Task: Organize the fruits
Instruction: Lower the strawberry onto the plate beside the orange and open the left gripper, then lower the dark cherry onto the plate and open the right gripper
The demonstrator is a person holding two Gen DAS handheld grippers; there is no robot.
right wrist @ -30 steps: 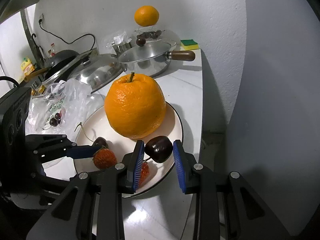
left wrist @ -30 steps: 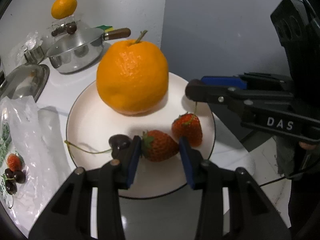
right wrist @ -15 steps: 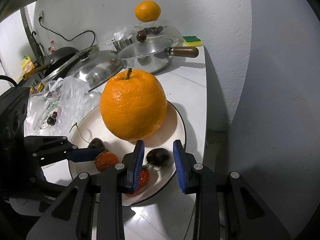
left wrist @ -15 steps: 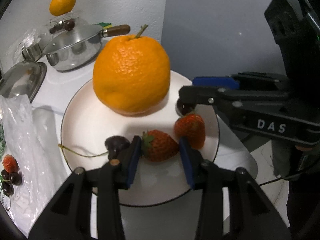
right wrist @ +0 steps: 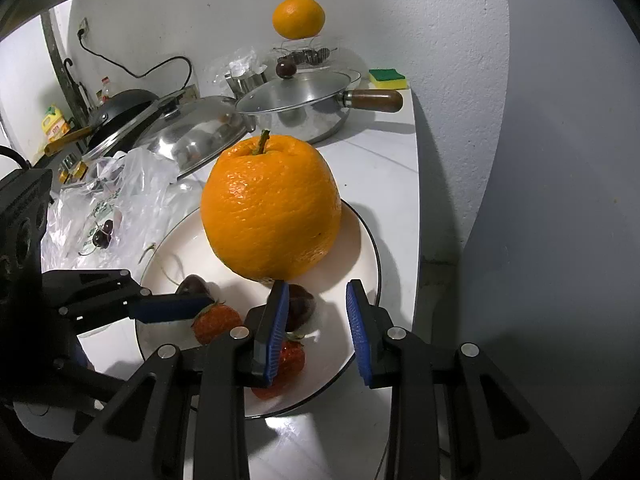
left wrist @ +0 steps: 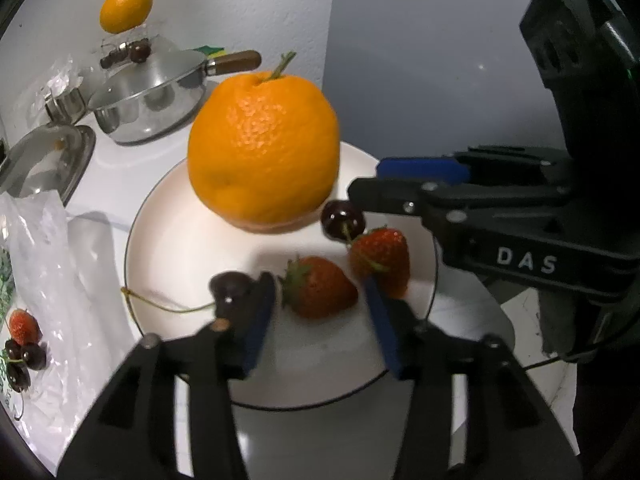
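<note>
A big orange (left wrist: 264, 148) stands on the white plate (left wrist: 172, 240). In front of it a strawberry (left wrist: 320, 292) lies on the plate between the jaws of my left gripper (left wrist: 318, 284). Those jaws are opening, with a gap on each side of the berry. A long-stemmed cherry (left wrist: 228, 284) sits just outside the left finger. A second strawberry (left wrist: 384, 256) lies to the right. My right gripper (right wrist: 316, 286) is shut to a narrow gap that holds nothing. A dark cherry (right wrist: 300, 306) rests on the plate under its tips, beside the left pad.
A plastic bag (left wrist: 40, 280) with a strawberry and cherries lies left of the plate. Behind are a lidded pan (left wrist: 148, 100), a steel lid (left wrist: 40, 160), a small orange (left wrist: 126, 8) on a rack and a sponge (right wrist: 386, 78). The counter edge (right wrist: 416, 200) runs just right of the plate.
The cherry that sat between the right pads above the plate came down and now lies on the plate, free of the pads. The left jaws have spread away from the strawberry.
</note>
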